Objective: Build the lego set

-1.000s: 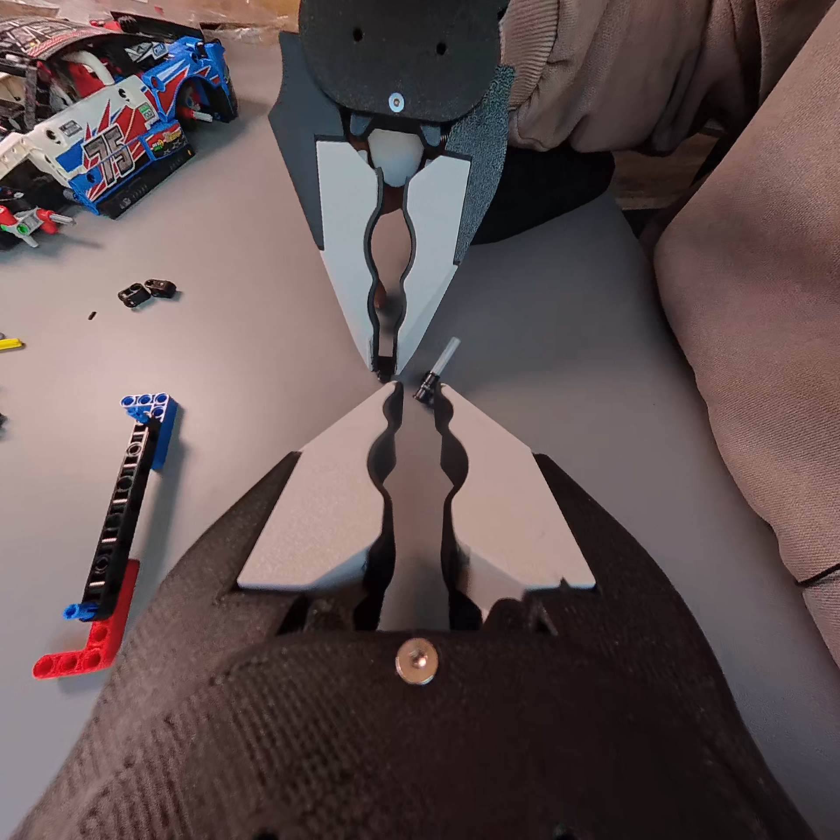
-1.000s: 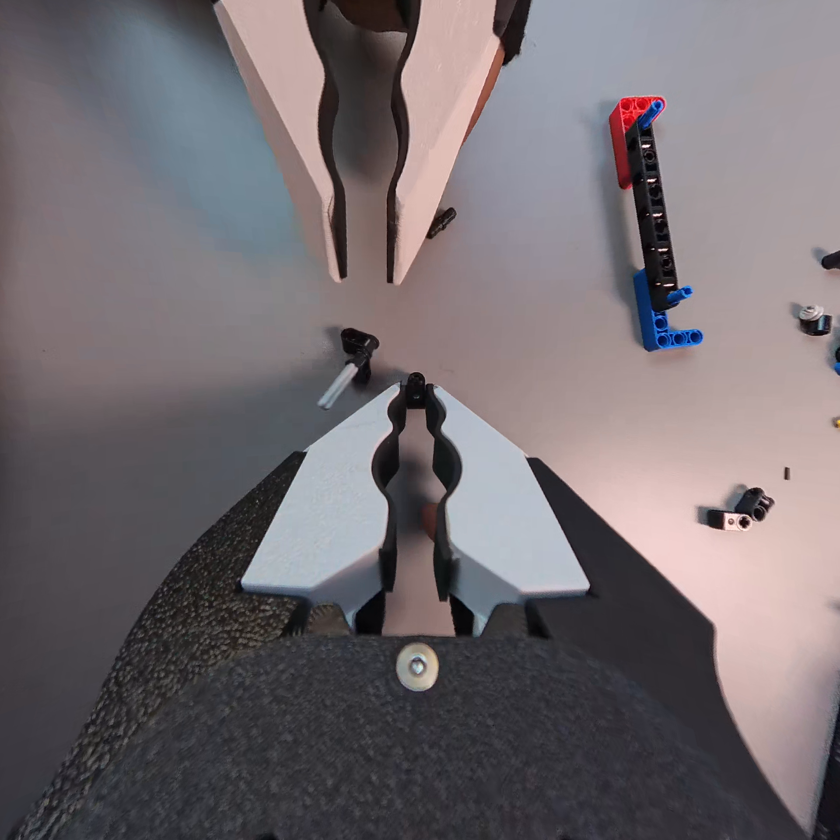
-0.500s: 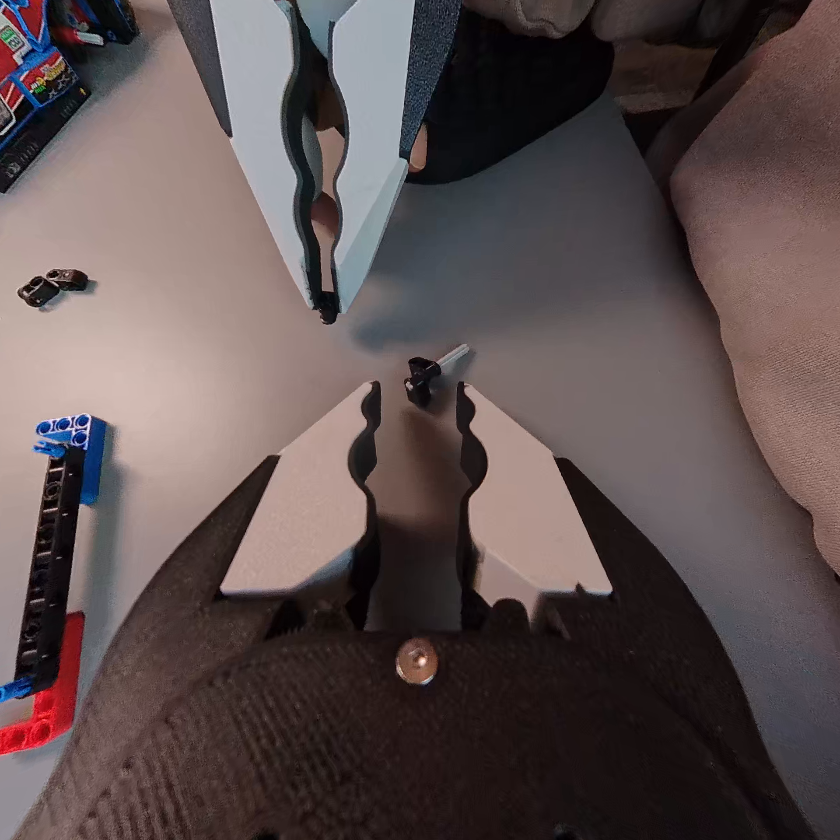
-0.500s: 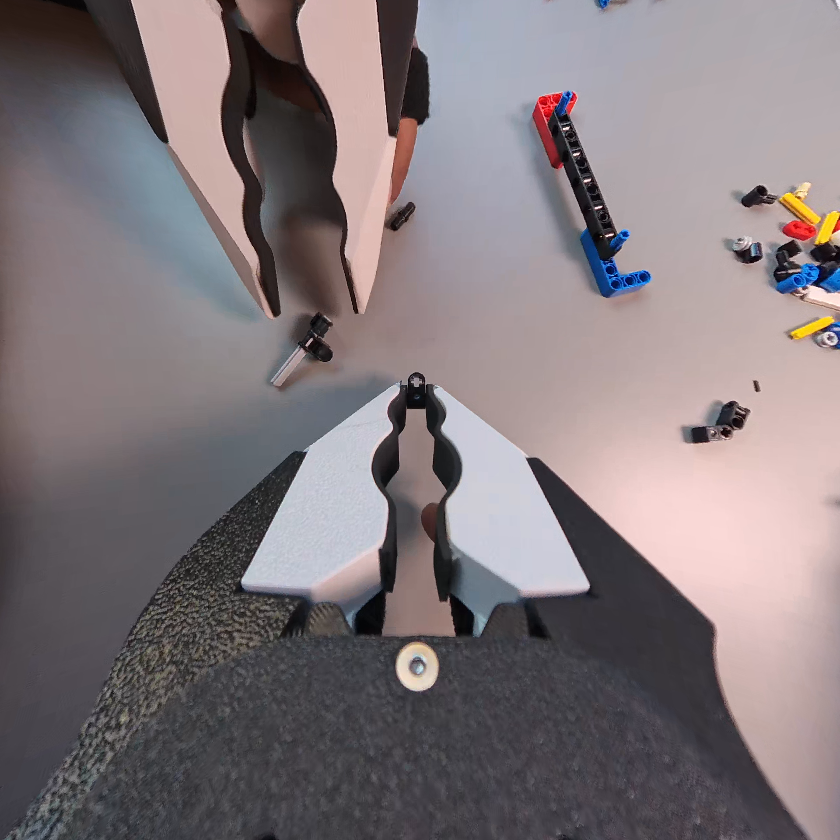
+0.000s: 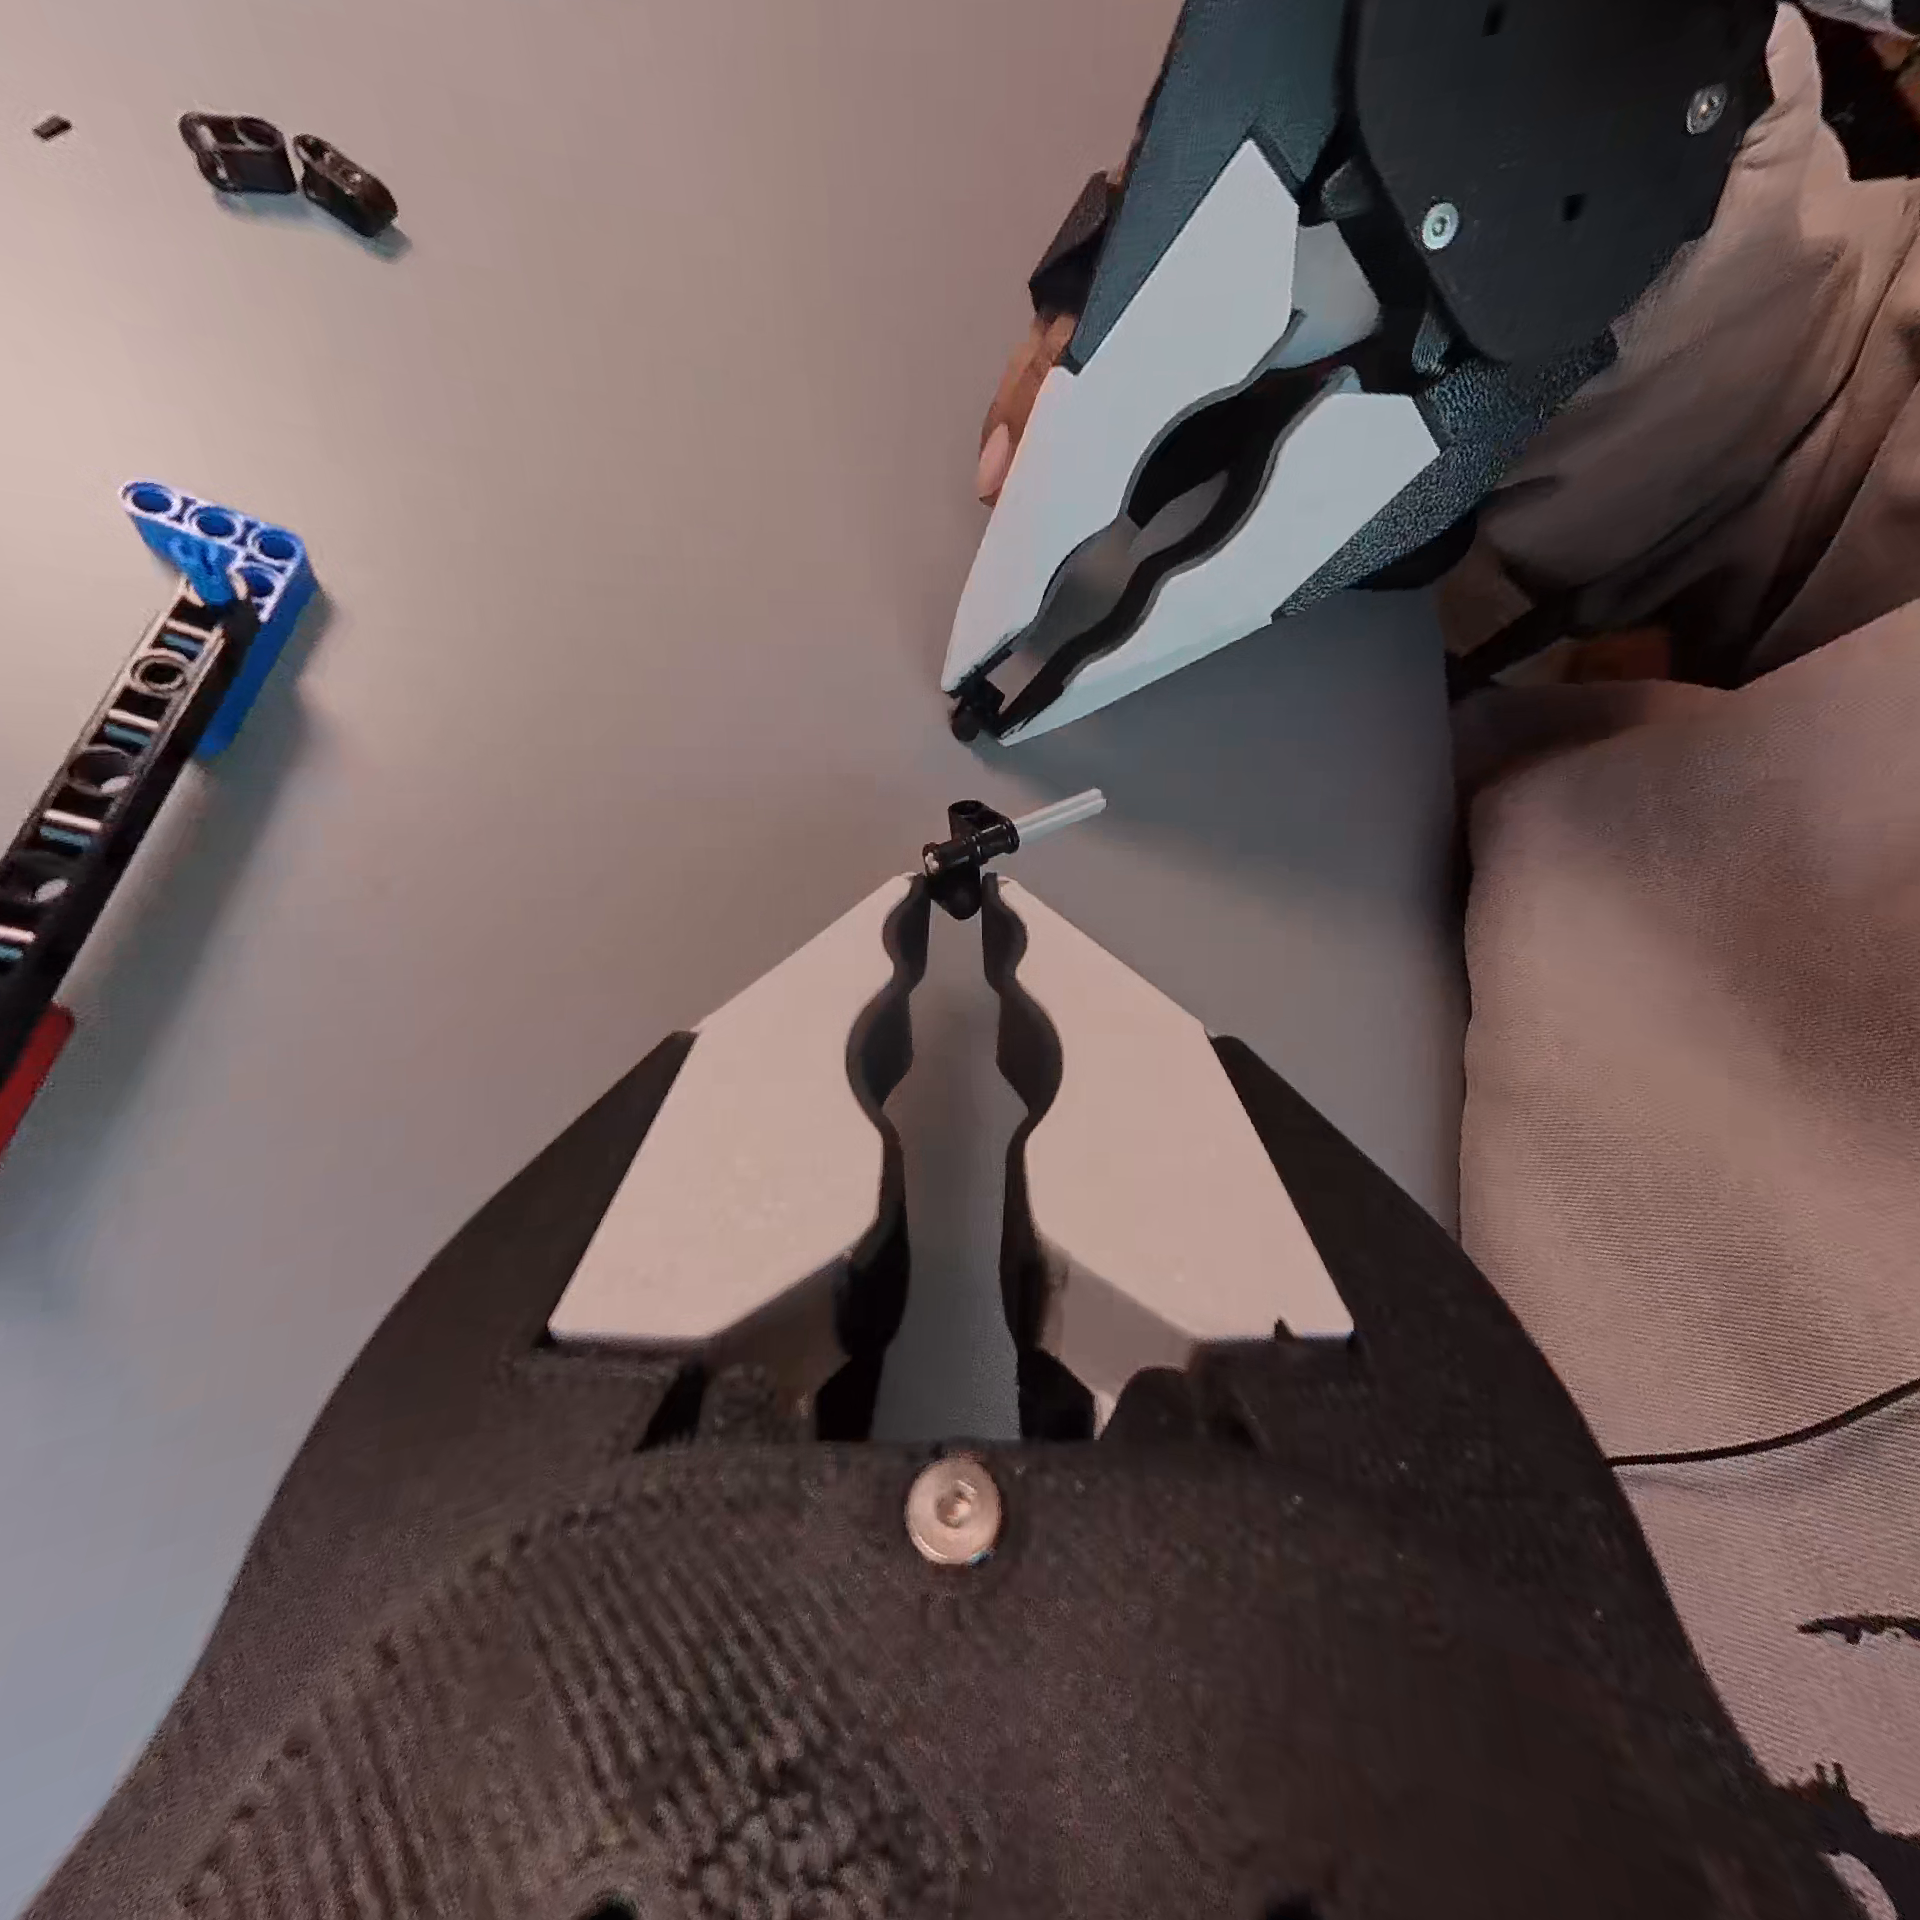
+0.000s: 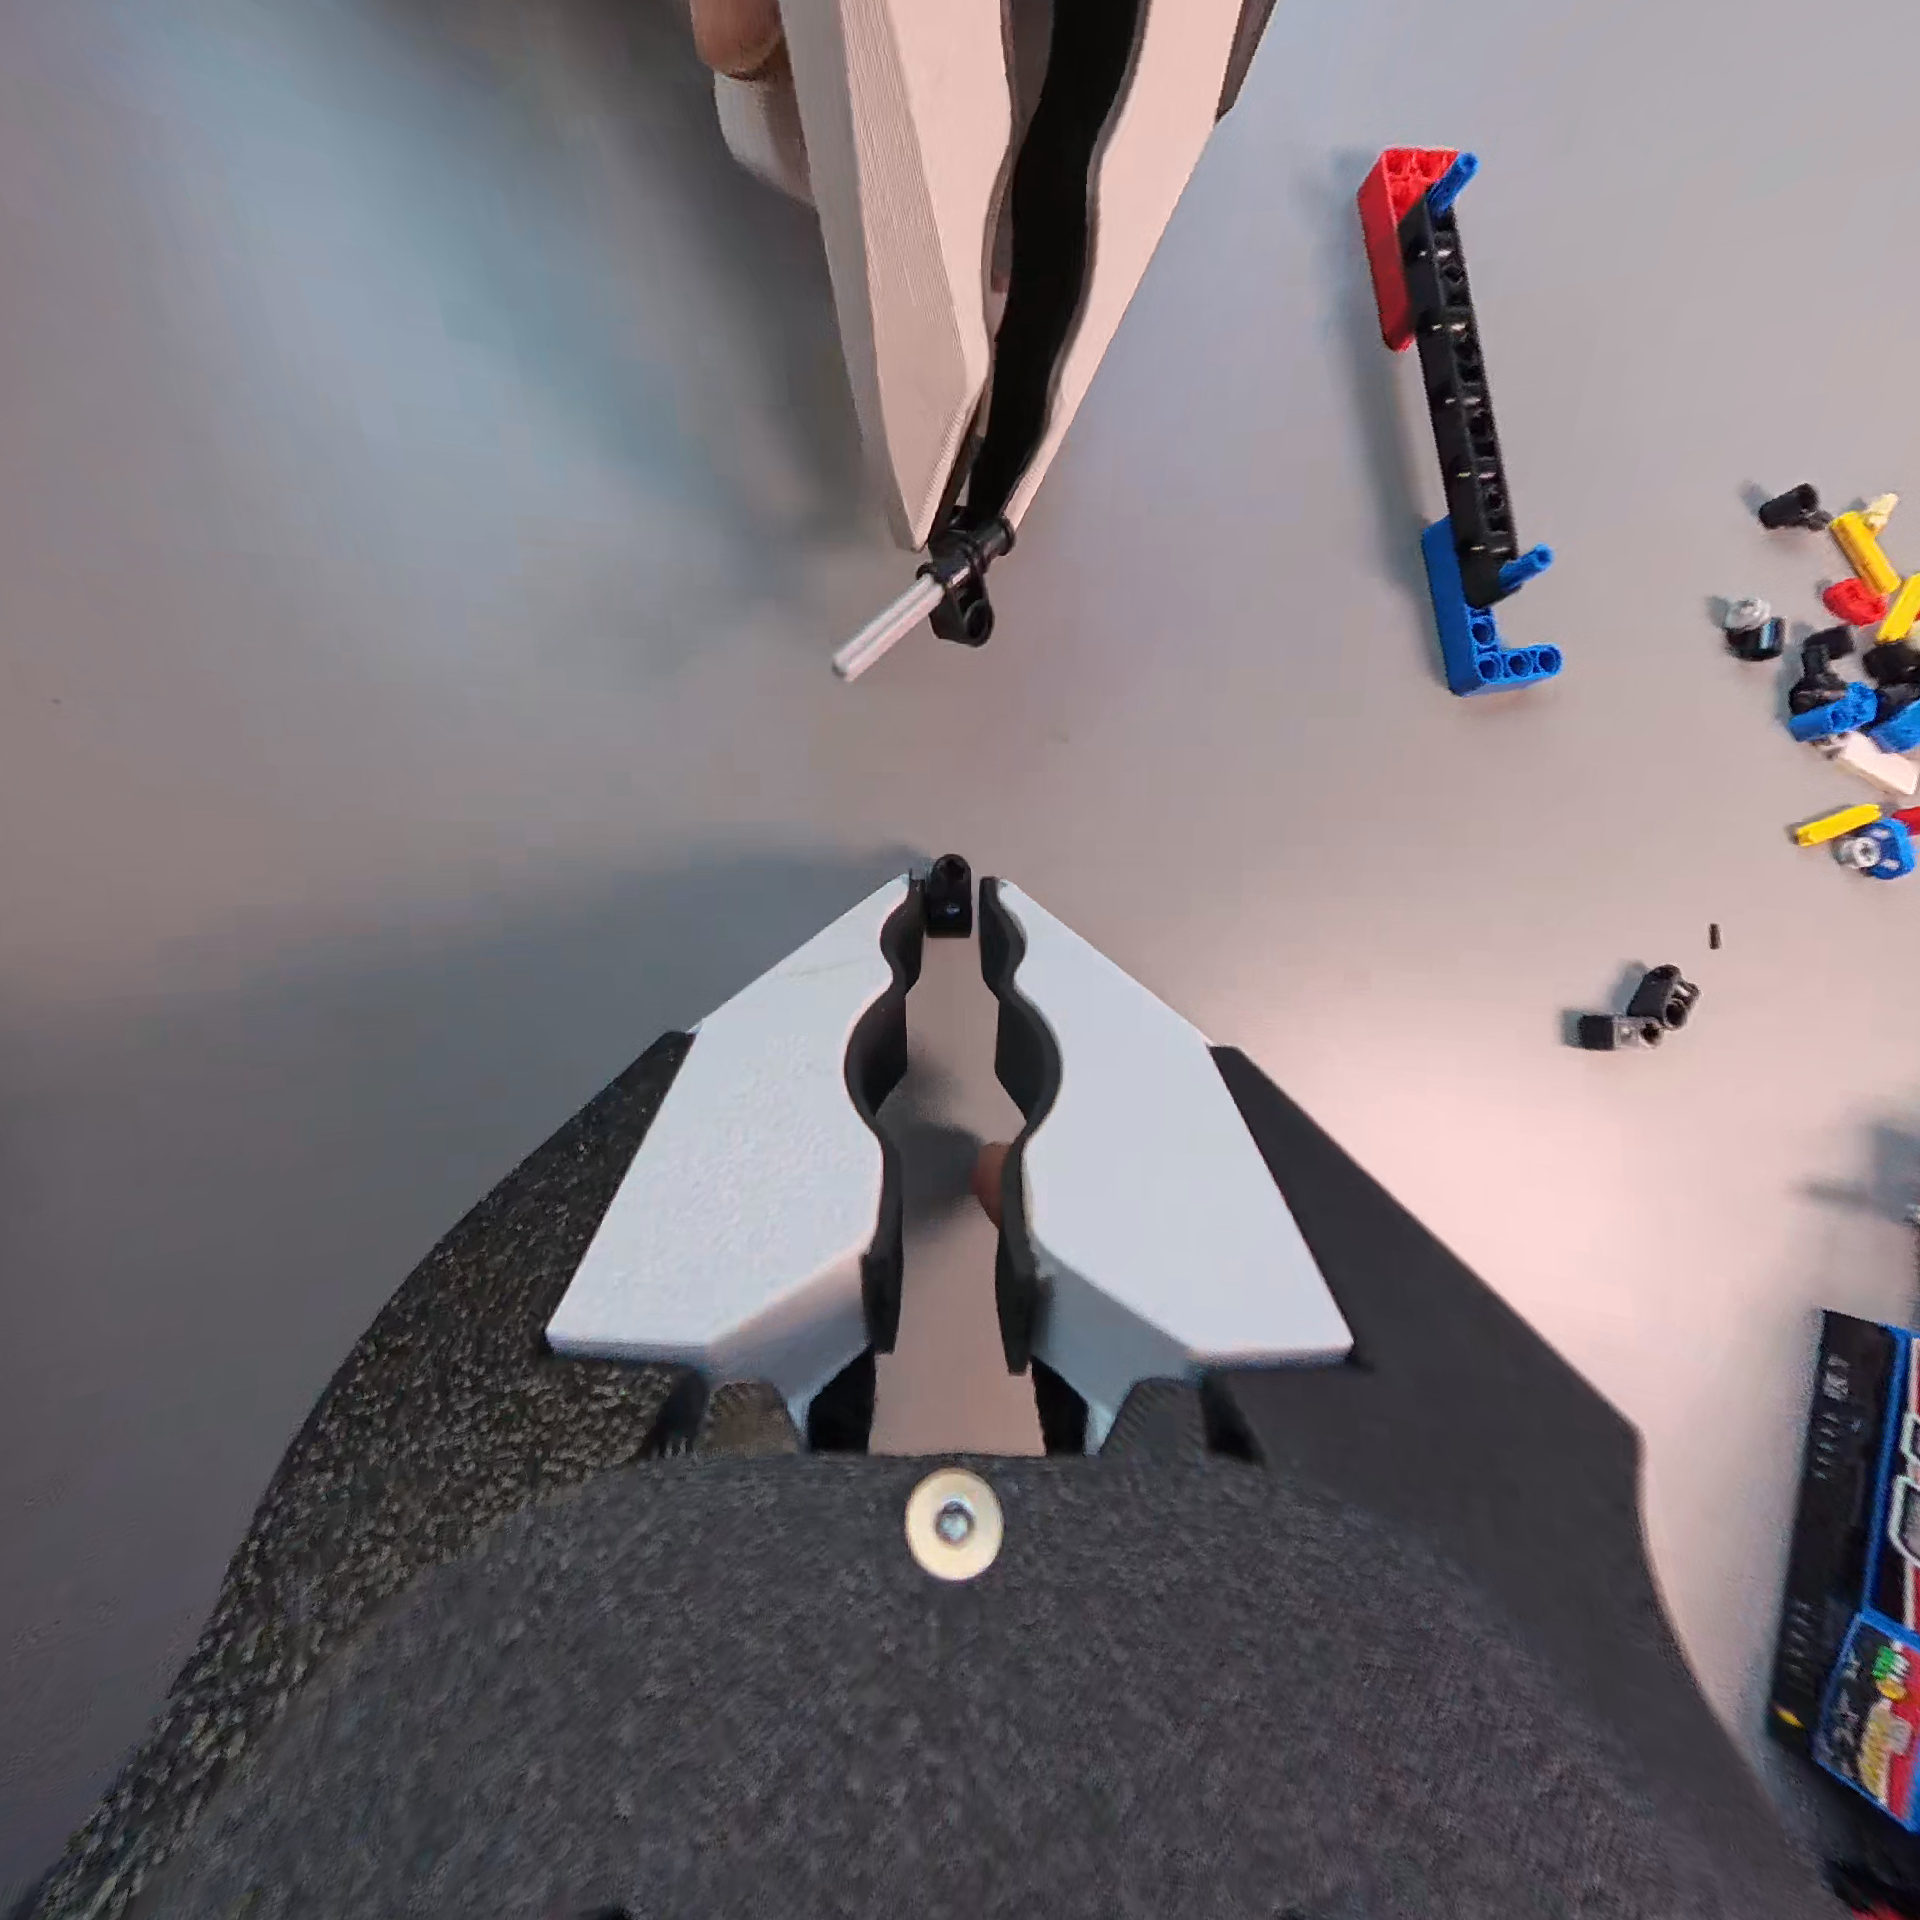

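Note:
My left gripper (image 5: pixel 951 891) is shut on a black connector with a grey axle (image 5: pixel 971 831) sticking out to the right. In the right wrist view the left gripper (image 6: pixel 966 535) comes in from the top and holds that connector and axle (image 6: pixel 935 603) above the grey table. My right gripper (image 6: pixel 948 888) is shut on a small black connector piece (image 6: pixel 948 896). In the left wrist view the right gripper (image 5: pixel 977 717) sits just above and beyond the axle piece, a short gap apart.
A black beam with blue and red L-pieces (image 6: pixel 1455 395) lies on the table, seen also in the left wrist view (image 5: pixel 156 675). Two small black connectors (image 5: pixel 281 166) lie apart. A pile of loose pieces (image 6: pixel 1860 675) and a car model (image 6: pixel 1860 1538) are at the right. My hands' fingertips stand some 6 cm from each other. It is some 25 cm from my right tips to the car model (image 6: pixel 1860 1538).
My left gripper has closed on the connector with the grey axle, which lay loose on the table before, and holds it up. The right gripper still holds its small black piece.

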